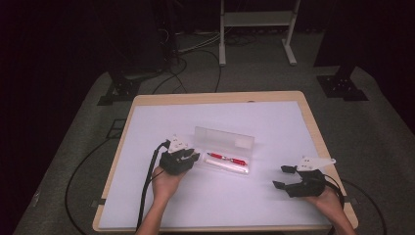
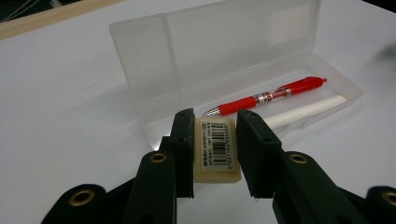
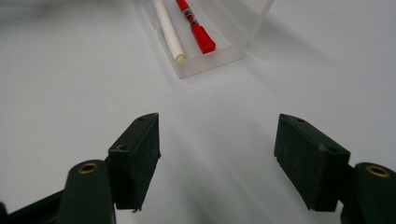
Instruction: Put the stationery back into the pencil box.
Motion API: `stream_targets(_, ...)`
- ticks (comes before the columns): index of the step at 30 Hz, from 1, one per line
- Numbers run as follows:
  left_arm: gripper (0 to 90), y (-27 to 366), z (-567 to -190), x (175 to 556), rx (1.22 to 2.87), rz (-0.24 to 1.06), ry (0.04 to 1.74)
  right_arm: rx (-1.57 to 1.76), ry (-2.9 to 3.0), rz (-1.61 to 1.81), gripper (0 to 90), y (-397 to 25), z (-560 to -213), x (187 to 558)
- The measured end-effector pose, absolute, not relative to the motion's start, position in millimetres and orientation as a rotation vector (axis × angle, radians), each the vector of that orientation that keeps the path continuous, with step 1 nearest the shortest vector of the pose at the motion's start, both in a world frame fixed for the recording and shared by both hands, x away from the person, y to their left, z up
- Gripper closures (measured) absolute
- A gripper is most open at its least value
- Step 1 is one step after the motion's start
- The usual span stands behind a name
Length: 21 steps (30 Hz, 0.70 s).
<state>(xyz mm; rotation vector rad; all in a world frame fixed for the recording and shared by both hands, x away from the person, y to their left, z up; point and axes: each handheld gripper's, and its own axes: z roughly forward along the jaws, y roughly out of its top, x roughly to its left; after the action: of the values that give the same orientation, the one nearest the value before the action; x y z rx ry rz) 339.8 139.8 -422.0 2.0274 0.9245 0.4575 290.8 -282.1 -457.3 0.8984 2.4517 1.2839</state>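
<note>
An open clear plastic pencil case (image 1: 224,142) lies mid-table with its lid standing up at the back. Inside it lie a red pen (image 1: 226,158) and a white stick (image 1: 227,166). My left gripper (image 1: 193,155) is at the case's left end, shut on a cream eraser (image 2: 215,154) with a barcode label. In the left gripper view the eraser hangs at the near-left corner of the case (image 2: 233,46), beside the tip of the red pen (image 2: 266,97). My right gripper (image 1: 280,176) stands open to the right of the case, with nothing between its jaws.
The white mat (image 1: 274,122) covers the wooden table (image 1: 313,122). In the right gripper view the case's end (image 3: 210,60) lies ahead with bare mat between. Cables trail off the table's left and right sides. A white stand (image 1: 257,19) is on the floor beyond.
</note>
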Motion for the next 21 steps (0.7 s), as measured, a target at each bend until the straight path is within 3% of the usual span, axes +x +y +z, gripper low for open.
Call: stream_targets(21, 68.5, 135, -427, 358, 2.018, 0.455, 0.952, 0.898, 2.450, 1.285, 30.1, -284, -457, 291)
